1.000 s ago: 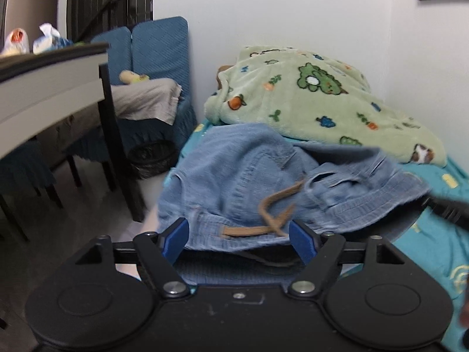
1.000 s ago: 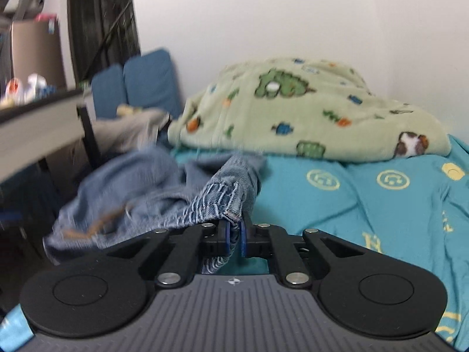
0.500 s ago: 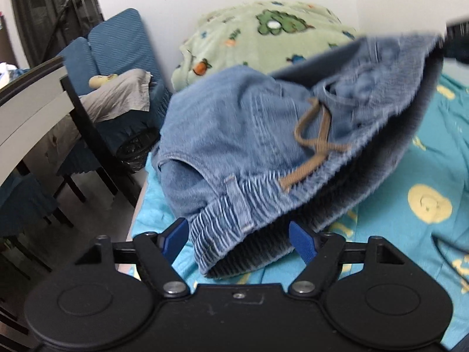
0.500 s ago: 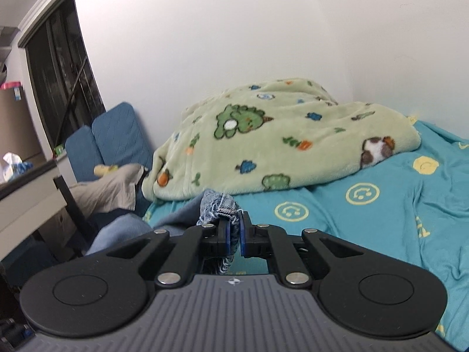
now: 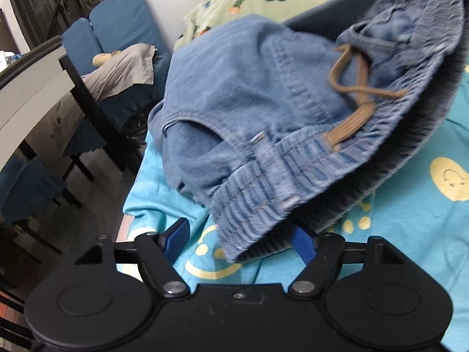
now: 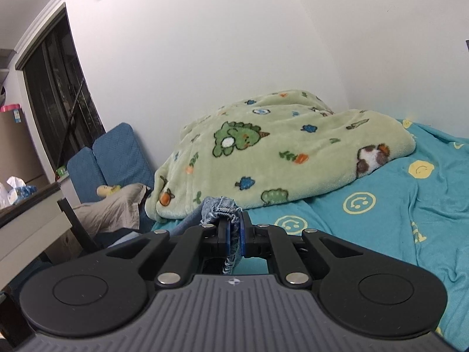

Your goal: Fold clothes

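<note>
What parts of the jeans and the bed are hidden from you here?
- Left wrist view: the denim shorts are motion-blurred, and their legs run out of sight behind the raised waistband.
- Left wrist view: the shorts' top right corner is cut off by the frame edge, so what holds it there is unseen.
- Right wrist view: the right gripper body hides all but a pinched bit of denim.
- Right wrist view: whatever lies under the green blanket is covered.

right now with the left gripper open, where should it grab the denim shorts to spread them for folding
Probably the free end of the ribbed waistband of the denim shorts, coming from below and straight ahead. That corner hangs just above the open left gripper, between its fingers, while the right gripper is shut on the other waistband end. Pinching here would let the two grippers stretch the band flat over the bed sheet.
</note>
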`<state>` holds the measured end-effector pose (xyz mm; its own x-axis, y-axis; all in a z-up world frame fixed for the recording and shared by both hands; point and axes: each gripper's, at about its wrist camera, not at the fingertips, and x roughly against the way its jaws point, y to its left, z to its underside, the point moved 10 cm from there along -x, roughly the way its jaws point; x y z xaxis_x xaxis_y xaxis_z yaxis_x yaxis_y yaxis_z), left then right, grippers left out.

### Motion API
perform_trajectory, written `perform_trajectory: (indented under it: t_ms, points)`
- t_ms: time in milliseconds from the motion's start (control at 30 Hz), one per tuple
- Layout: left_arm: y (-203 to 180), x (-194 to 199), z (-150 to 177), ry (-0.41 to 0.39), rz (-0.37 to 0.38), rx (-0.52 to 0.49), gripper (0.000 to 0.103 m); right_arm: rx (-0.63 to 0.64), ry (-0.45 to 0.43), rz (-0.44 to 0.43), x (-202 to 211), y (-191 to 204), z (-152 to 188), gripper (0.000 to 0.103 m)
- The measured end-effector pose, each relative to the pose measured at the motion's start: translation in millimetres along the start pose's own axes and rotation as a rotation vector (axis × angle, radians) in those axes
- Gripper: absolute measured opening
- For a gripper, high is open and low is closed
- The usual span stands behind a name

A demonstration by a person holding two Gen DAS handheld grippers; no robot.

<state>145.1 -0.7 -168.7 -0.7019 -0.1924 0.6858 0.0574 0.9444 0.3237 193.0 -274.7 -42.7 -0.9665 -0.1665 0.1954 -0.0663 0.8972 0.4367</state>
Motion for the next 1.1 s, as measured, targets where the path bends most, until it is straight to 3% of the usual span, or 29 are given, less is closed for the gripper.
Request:
perform_trajectory:
  t_ms: [267, 433, 600, 867, 1033, 1100]
  points:
    - [-6, -5, -3, -0.013, 0.017, -0.003, 0.064, -0.032, -0.047, 0.004, 12, -5, -15, 0.005]
    - [-21, -1, -4, -0.052, 0.054, -0.048, 0.046, -0.009, -0.061, 0.018, 16, -5, -20, 0.005]
    - [-26, 2, -4, -0.072, 0.068, -0.062, 0.046, -0.072, -0.077, 0.012, 24, -10, -27, 0.005]
    - [-37, 31, -19, -0.202, 0.116, -0.058, 0.044, -0.052, -0.070, 0.032, 24, -13, -23, 0.005]
    - [-41, 52, -32, -0.282, 0.173, -0.027, 0.010, -0.023, -0.041, 0.041, 20, -11, -21, 0.005]
    - [-43, 61, -37, -0.313, 0.196, -0.014, 0.008, -0.050, -0.030, 0.030, 19, -11, -25, 0.005]
